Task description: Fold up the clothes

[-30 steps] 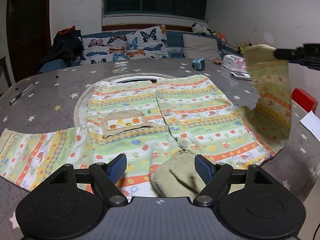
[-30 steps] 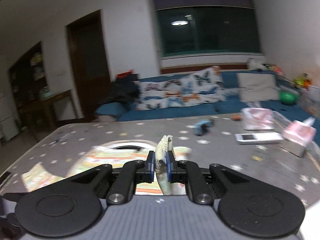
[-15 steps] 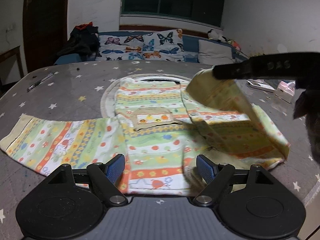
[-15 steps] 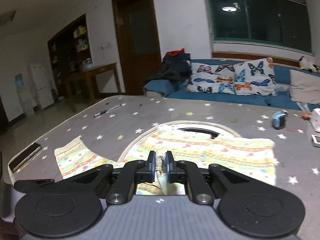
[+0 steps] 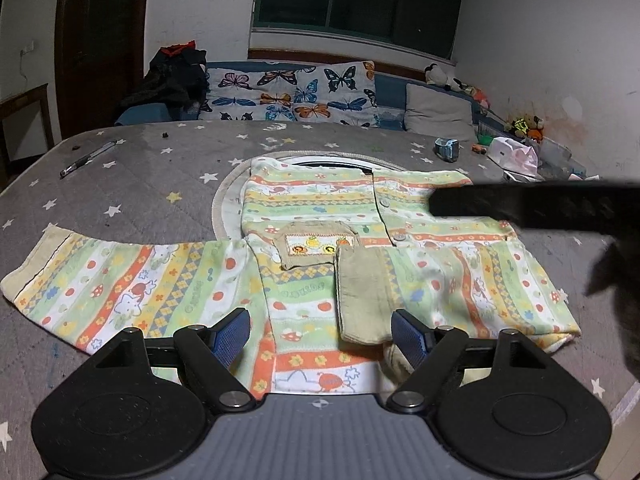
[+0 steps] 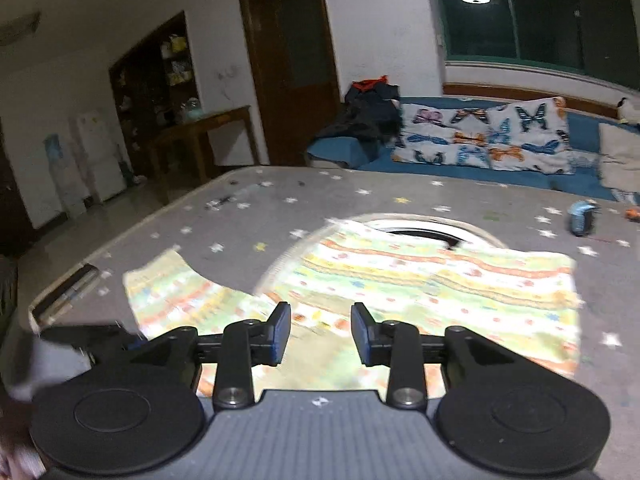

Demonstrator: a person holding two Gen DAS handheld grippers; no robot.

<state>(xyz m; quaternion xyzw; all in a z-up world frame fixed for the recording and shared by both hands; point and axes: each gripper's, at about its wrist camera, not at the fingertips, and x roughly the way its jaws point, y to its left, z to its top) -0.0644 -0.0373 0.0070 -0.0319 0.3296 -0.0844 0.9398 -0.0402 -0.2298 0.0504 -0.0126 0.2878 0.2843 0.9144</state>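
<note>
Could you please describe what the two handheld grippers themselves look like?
Both the left gripper and right gripper match: black linkage arms with silver pivot screws, two round black discs, a ribbed grey body, and blue textured finger pads. No cables or sleeves show.

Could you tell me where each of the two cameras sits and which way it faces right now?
Left wrist: sits behind the open left claw, low over the printed shirt, facing the sofa; the right claw's dark finger crosses at right.
Right wrist: sits behind the open right claw, above the shirt, angled towards the door.
Both show the shirt, the star-print table and the sofa.
</note>
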